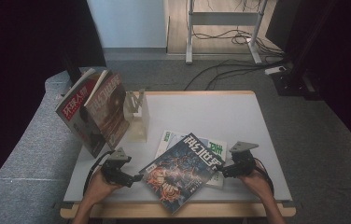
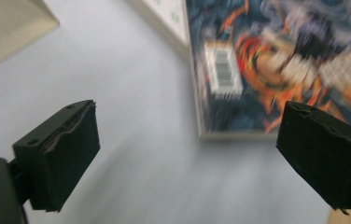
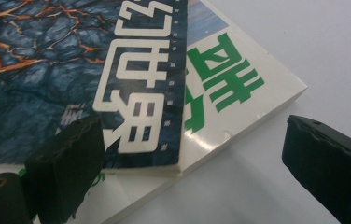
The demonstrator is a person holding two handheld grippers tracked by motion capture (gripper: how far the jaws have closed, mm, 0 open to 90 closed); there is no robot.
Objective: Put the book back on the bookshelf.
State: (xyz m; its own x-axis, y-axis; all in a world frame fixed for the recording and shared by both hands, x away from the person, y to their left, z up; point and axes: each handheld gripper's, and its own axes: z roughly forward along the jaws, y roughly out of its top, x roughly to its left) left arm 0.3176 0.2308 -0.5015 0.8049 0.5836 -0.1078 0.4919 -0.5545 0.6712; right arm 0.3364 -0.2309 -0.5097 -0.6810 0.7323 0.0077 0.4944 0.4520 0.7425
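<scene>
Dark-blue cover: the top magazine (image 1: 183,170) lies flat at the lower centre of the high view, on a white-and-green magazine (image 1: 213,151) that shows past its upper-right edge.
Long axis: it runs on a diagonal, from the lower left of the frame up to the upper right, so one corner points at each hand.
Left gripper (image 1: 134,178): sits at the lower left of the high view, its fingers (image 2: 57,154) spread wide with nothing between them.
Left offset: in the left gripper view the barcode corner of the cover (image 2: 276,65) fills the upper right, ahead of the fingers and apart from them, with bare worktop (image 1: 201,112) in the gap.
Right gripper (image 1: 224,169): sits at the lower right of the high view, its fingers (image 3: 66,170) likewise released and holding nothing.
Right offset: in the right gripper view the cover's title corner (image 3: 131,93) lies at the upper left, just above the left-hand finger, and the other finger stands off over bare worktop.
Nearer hand: judged from these views, the right one; its fingers already flank the stacked corner, while the left ones remain short of theirs.
Background: two more magazines (image 1: 94,109) lean on a clear stand (image 1: 137,116) at the upper left.
</scene>
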